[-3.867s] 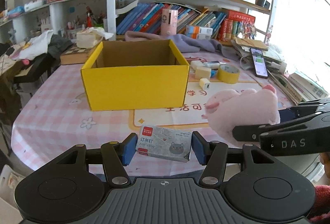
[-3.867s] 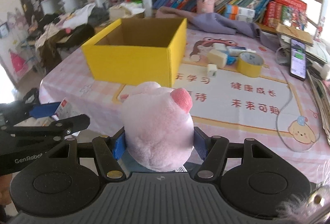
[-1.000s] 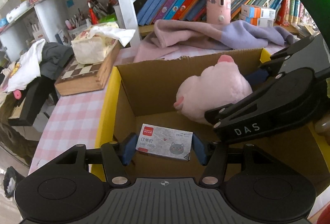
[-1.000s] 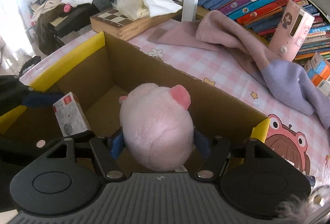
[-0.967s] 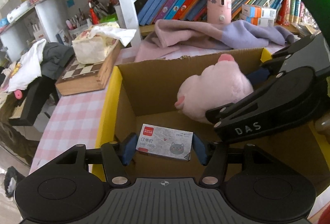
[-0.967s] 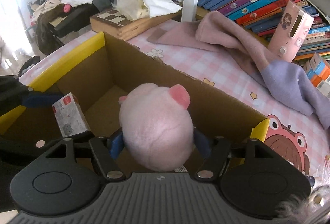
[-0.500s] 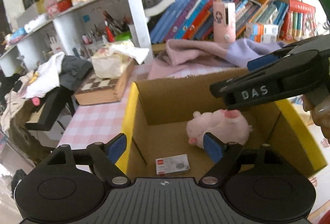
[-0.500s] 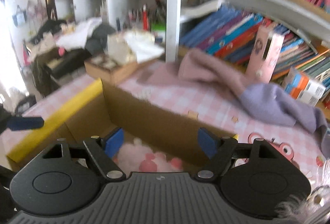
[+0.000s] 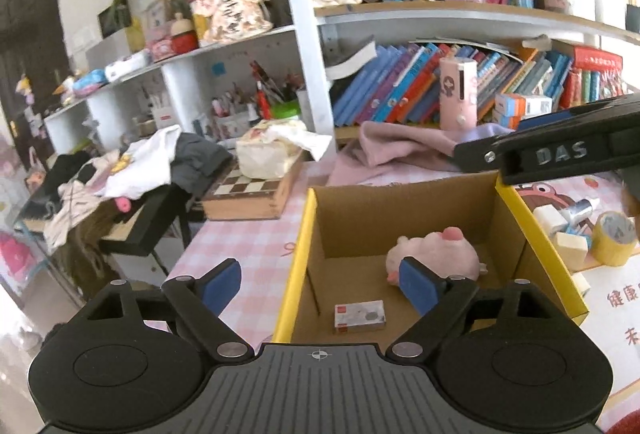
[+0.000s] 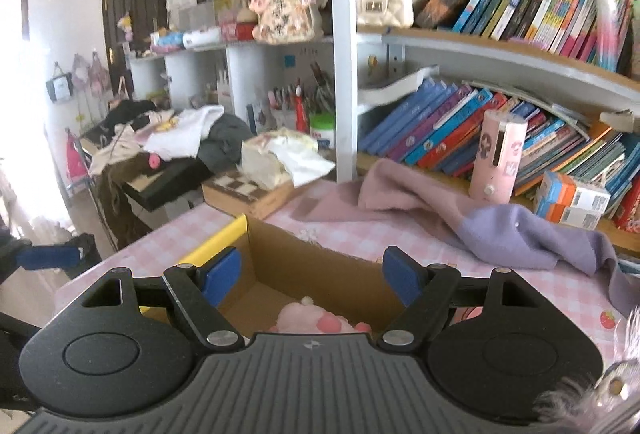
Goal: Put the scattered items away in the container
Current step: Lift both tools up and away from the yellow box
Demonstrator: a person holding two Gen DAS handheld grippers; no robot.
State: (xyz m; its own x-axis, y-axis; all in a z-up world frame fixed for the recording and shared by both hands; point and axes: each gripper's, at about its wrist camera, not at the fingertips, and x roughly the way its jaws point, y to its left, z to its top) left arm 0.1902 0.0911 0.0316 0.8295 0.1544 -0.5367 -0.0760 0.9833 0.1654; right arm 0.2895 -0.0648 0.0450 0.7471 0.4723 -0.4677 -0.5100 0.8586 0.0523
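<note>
The yellow cardboard box (image 9: 298, 262) stands on the pink checked table. Inside lie the pink plush pig (image 9: 434, 252) and the small staples box (image 9: 359, 315). My left gripper (image 9: 320, 284) is open and empty, held above the box's near left corner. My right gripper (image 10: 311, 276) is open and empty above the box (image 10: 216, 248); the pig (image 10: 316, 316) shows just below it. The right gripper's arm (image 9: 560, 154) crosses the left wrist view at the right. A yellow tape roll (image 9: 614, 238), white erasers (image 9: 570, 246) and a small tube (image 9: 578, 208) lie right of the box.
A chessboard case (image 9: 250, 196) with a tissue bag sits behind the box's left. A pink and purple cloth (image 10: 440, 210) lies behind the box. Bookshelves (image 10: 500, 102) run along the back. A chair with clothes (image 9: 132, 170) stands off the table's left edge.
Both grippers let go of their items inside the box, opened, and rose up and back. The pig and the staples box now lie on the box floor.
</note>
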